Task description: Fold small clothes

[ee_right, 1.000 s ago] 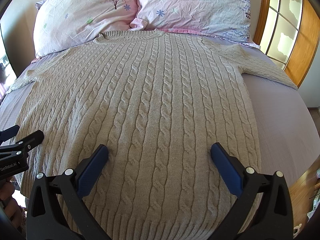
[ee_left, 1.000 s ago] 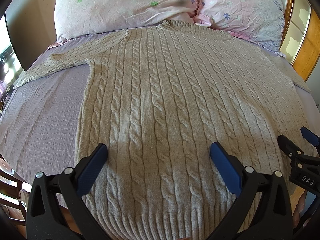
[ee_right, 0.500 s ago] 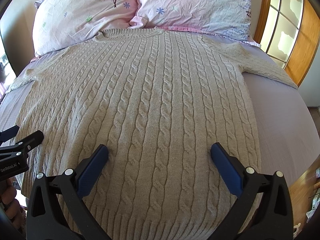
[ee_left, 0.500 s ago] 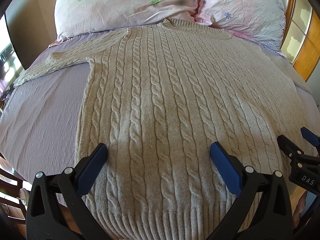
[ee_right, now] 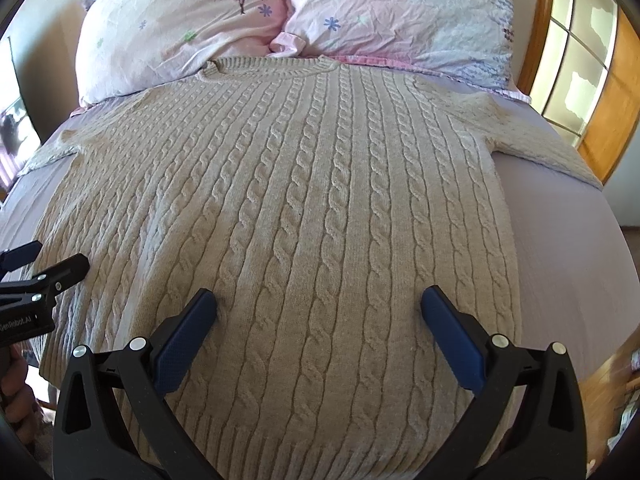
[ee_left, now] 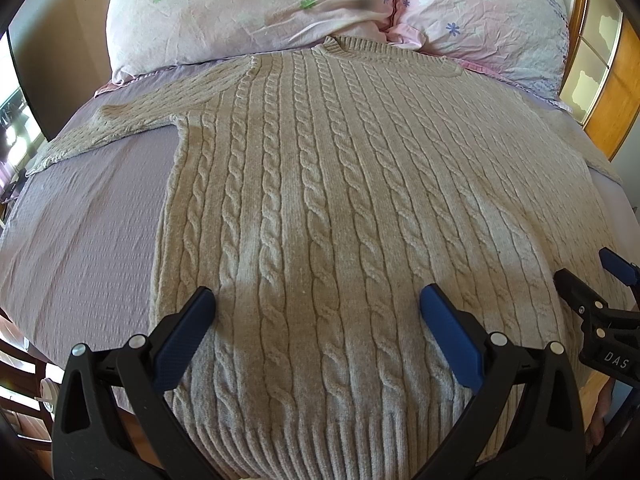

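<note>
A beige cable-knit sweater [ee_left: 320, 184] lies flat and face up on the bed, collar toward the pillows, sleeves spread to both sides. It also fills the right wrist view [ee_right: 304, 208]. My left gripper [ee_left: 316, 300] is open and empty, held just above the sweater's lower left part near the hem. My right gripper [ee_right: 318, 300] is open and empty above the lower right part. Each gripper shows at the edge of the other's view: the right one [ee_left: 592, 280] and the left one [ee_right: 36, 260].
The lilac bedsheet [ee_left: 80, 232] shows left and right [ee_right: 568, 240] of the sweater. Two floral pillows [ee_left: 248, 8] lie at the head of the bed. A wooden framed window or door [ee_right: 592, 80] stands at the right. The bed's near edge runs under the grippers.
Both grippers have drifted slightly forward over the sweater; the sweater has not moved and both stay open.
</note>
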### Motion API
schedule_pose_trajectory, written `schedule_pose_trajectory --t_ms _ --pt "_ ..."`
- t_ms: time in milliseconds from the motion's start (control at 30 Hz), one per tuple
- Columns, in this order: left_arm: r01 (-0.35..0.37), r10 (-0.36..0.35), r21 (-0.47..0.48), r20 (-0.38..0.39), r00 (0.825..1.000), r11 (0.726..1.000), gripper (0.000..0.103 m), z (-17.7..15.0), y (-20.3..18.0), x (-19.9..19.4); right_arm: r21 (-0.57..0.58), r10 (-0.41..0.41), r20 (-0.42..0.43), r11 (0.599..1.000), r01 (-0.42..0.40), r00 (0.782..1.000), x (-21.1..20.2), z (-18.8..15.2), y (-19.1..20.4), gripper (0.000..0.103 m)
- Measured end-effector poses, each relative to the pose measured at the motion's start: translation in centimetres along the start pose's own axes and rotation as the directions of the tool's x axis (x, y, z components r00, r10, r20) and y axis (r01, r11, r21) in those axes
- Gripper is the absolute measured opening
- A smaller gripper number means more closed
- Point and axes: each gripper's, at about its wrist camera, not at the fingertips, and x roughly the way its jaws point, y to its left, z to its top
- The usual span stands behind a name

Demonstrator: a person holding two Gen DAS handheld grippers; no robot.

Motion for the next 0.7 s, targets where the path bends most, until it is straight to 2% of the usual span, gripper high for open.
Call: schedule_pose_trajectory --t_ms 100,133,200,233,267,300,333,367,400,433,467,533,567,600,667,700 --pt "-0.001 0.001 0.003 0.017 1.000 1.000 0.101 -0.2 0.0 -0.1 -0.022 0.072 -0.001 0.997 -0.072 0.997 0.0 0.7 -1.3 0.102" --pt "0.001 -0.001 0.007 0.026 1.000 1.000 0.101 -0.3 0.0 -0.2 0.018 0.087 0.010 0.996 -0.087 0.996 -0.2 1.3 -2.7 0.102" --pt "0.012 -0.013 0.020 0.048 0.999 1.000 0.101 -0.5 0.0 -0.4 0.190 0.043 0.096 0.980 -0.061 0.994 -1.4 3.2 -8.4 0.102" --pt "0.017 -0.018 0.028 0.056 0.998 0.999 0.101 -0.6 -0.1 -0.5 0.281 0.015 0.133 0.958 -0.053 0.991 -1.9 3.9 -11.4 0.102" --pt "0.021 -0.023 0.035 0.063 0.998 0.999 0.101 -0.6 -0.1 -0.5 0.432 -0.016 0.182 0.900 -0.065 0.983 -2.4 4.5 -16.3 0.102" --pt "0.026 -0.029 0.047 0.073 0.997 0.999 0.101 -0.7 -0.1 -0.5 0.561 -0.039 0.208 0.823 -0.086 0.977 -2.6 4.6 -20.7 0.102" --pt "0.027 -0.032 0.058 0.081 0.996 0.998 0.101 -0.7 -0.1 -0.5 0.638 -0.050 0.213 0.764 -0.100 0.976 -2.4 4.7 -23.5 0.102" --pt "0.029 -0.035 0.070 0.090 0.995 0.997 0.101 -0.7 -0.2 -0.6 0.734 -0.065 0.210 0.669 -0.113 0.976 -2.0 4.6 -27.6 0.098" --pt "0.030 -0.039 0.092 0.101 0.994 0.995 0.101 -0.8 -0.3 -0.6 0.793 -0.076 0.204 0.597 -0.120 0.976 -1.4 4.4 -30.7 0.092" --pt "0.031 -0.042 0.104 0.105 0.994 0.994 0.101 -0.7 -0.3 -0.6 0.835 -0.083 0.198 0.536 -0.124 0.977 -0.8 4.3 -33.1 0.081" --pt "0.034 -0.046 0.113 0.104 0.994 0.993 0.101 -0.6 -0.3 -0.5 0.886 -0.085 0.187 0.446 -0.130 0.979 0.2 4.0 -36.3 0.078" --pt "0.068 -0.080 0.113 0.097 0.992 0.991 0.101 0.0 0.0 -0.3 0.933 -0.078 0.165 0.336 -0.130 0.983 1.8 3.5 -39.3 0.070" --pt "0.092 -0.103 0.105 0.103 0.989 0.990 0.101 0.2 0.3 -0.3 0.944 -0.073 0.160 0.304 -0.131 0.984 2.4 3.4 -40.2 0.068" --pt "0.145 -0.154 0.078 0.125 0.980 0.986 0.101 0.6 1.1 -0.6 0.947 -0.077 0.176 0.287 -0.147 0.981 2.8 3.4 -40.8 0.065" --pt "0.240 -0.235 0.001 0.207 0.950 0.971 0.101 1.7 3.5 -1.6 0.952 -0.100 0.171 0.273 -0.139 0.980 3.2 4.1 -41.9 0.059" --pt "0.251 -0.239 -0.019 0.233 0.942 0.968 0.101 2.2 4.3 -1.9 0.953 -0.107 0.174 0.267 -0.141 0.979 3.3 4.2 -42.4 0.058"
